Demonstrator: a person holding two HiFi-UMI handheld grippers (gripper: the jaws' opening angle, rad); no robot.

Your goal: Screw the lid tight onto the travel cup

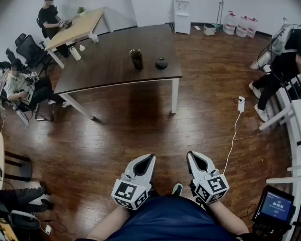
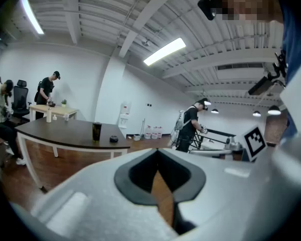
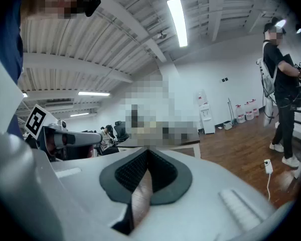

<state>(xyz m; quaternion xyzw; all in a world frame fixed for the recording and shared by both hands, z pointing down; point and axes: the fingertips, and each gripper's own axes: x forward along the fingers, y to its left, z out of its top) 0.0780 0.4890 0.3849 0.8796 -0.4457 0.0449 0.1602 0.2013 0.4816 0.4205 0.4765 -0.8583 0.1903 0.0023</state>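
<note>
Close in, the left gripper [image 1: 148, 158] and right gripper [image 1: 192, 156] hang low, each with white shells pinched together over black ribbed pads [image 3: 128, 173] and nothing between. Across the glossy plank floor [image 1: 140, 129], well away, the dark-topped table [image 1: 105, 72] carries the tall, dark, cylindrical travel cup [image 1: 136, 59]. Its low round lid [image 1: 161, 63] lies just beside. I'd walk up first, spread both claws, then steady the cup before seating the lid squarely.

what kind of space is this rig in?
Probably an open office or lab workspace: office chairs by a light desk, a water dispenser with spare jugs, wood floor.
</note>
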